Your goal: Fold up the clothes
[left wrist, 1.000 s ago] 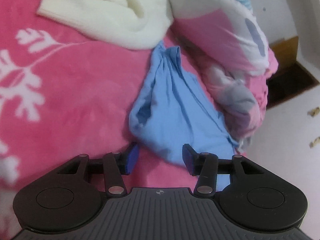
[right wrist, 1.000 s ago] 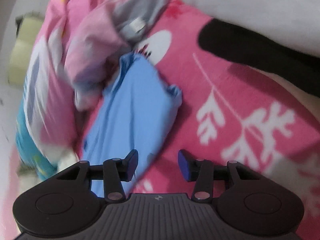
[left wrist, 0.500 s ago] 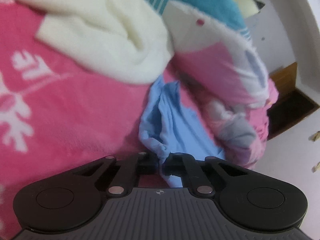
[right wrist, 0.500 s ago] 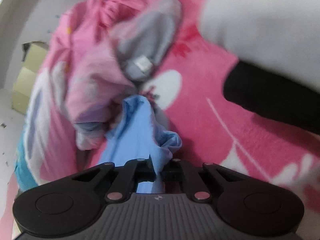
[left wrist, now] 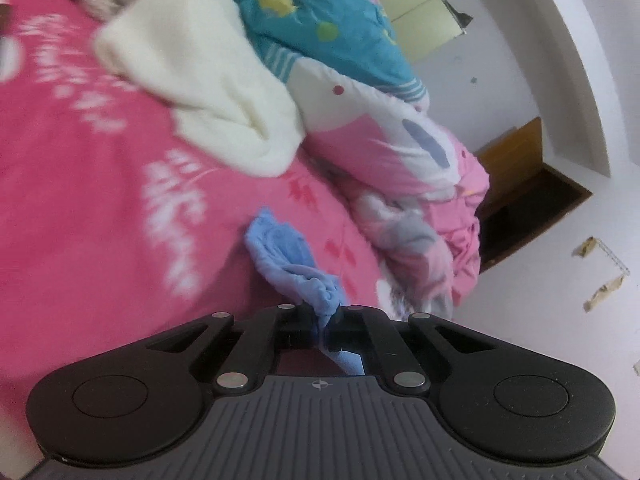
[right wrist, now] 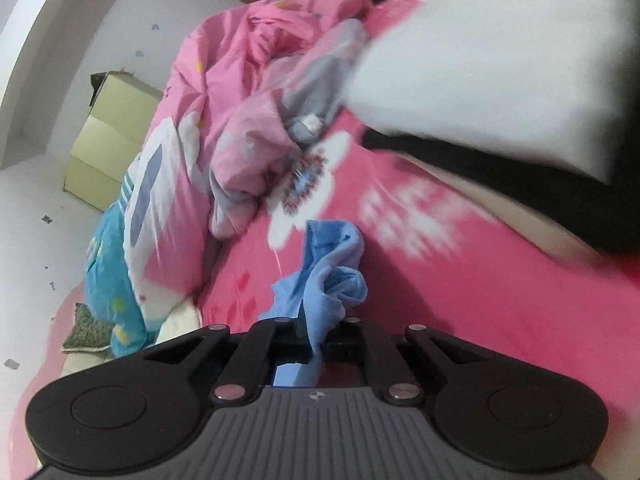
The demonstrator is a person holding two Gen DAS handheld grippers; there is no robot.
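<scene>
A light blue garment [left wrist: 286, 258] hangs bunched over the pink bedspread [left wrist: 80, 208]. My left gripper [left wrist: 326, 322] is shut on one bunched edge of it, cloth squeezed between the black fingers. In the right wrist view the same blue garment [right wrist: 328, 276] trails forward from my right gripper [right wrist: 318, 340], which is shut on another part of its edge. Folds of the cloth droop below each grip, and the middle of the garment is hidden from both cameras.
A cream knitted garment [left wrist: 208, 92] lies at the back of the bed. A crumpled pink and teal quilt [left wrist: 400, 152] is heaped along the bed's side. A white and black garment [right wrist: 500, 80] lies at the right. A cardboard box [right wrist: 108, 144] stands on the floor.
Both grippers were open over the blue garment lying flat, then shut on its edges. They have since pulled it up and away from the quilt, so it now hangs bunched.
</scene>
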